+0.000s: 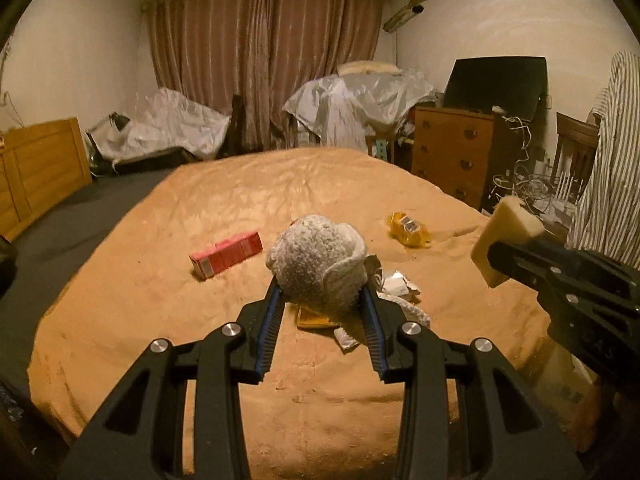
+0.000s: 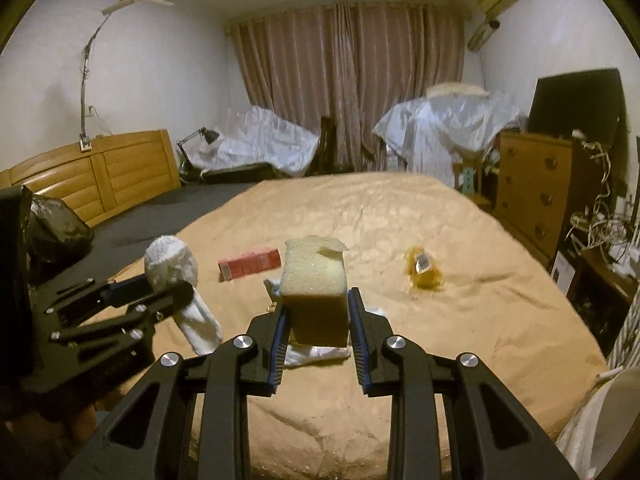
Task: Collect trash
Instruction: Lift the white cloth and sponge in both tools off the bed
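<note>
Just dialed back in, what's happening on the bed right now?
A person is clearing trash off the bed with two tools. The left hand-held gripper is shut on a white sock, and the right hand-held gripper is shut on a yellow sponge, both above the blanket. A red box, a yellow wrapper and paper scraps remain.

Left gripper sits above the bed, pointing slightly down, jaws clamped on a white sock. Right gripper is level beside it on the right, same slight downward tilt, jaws clamped on a sponge. Both grippers close together, not touching.
</note>
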`<action>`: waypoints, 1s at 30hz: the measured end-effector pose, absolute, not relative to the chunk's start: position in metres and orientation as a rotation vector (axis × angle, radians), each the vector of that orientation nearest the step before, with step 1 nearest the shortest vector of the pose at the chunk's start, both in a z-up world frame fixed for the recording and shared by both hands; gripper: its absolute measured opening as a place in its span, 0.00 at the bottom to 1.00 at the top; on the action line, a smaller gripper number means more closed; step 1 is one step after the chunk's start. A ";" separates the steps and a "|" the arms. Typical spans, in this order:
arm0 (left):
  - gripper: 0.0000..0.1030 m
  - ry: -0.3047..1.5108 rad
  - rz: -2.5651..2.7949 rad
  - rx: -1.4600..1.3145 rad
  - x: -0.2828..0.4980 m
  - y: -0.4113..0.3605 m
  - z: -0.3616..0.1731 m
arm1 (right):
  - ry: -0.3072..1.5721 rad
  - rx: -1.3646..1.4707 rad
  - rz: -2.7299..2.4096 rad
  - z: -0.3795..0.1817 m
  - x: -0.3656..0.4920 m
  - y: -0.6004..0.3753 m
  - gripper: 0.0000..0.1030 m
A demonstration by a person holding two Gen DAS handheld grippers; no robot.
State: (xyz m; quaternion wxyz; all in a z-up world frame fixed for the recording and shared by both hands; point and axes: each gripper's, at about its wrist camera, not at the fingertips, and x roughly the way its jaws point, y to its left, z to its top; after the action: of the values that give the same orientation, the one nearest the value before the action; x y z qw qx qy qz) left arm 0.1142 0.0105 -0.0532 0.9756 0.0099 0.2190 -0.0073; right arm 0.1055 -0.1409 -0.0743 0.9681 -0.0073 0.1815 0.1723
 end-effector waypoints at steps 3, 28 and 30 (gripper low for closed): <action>0.35 0.419 0.004 0.029 0.109 0.007 -0.048 | 0.339 -0.021 0.333 -0.066 0.092 -0.140 0.28; 0.35 0.386 -0.095 0.032 0.107 -0.033 -0.026 | 0.329 -0.022 0.235 -0.030 0.049 -0.191 0.28; 0.35 0.385 -0.122 0.039 0.110 -0.047 -0.025 | 0.332 -0.019 0.211 -0.027 0.047 -0.206 0.28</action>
State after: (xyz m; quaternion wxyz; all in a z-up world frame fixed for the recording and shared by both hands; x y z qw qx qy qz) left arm 0.1098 -0.0468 -0.0245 0.9794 0.0196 0.1914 -0.0606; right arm 0.0472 -0.2057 -0.0273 0.9807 -0.0097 0.1647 0.1047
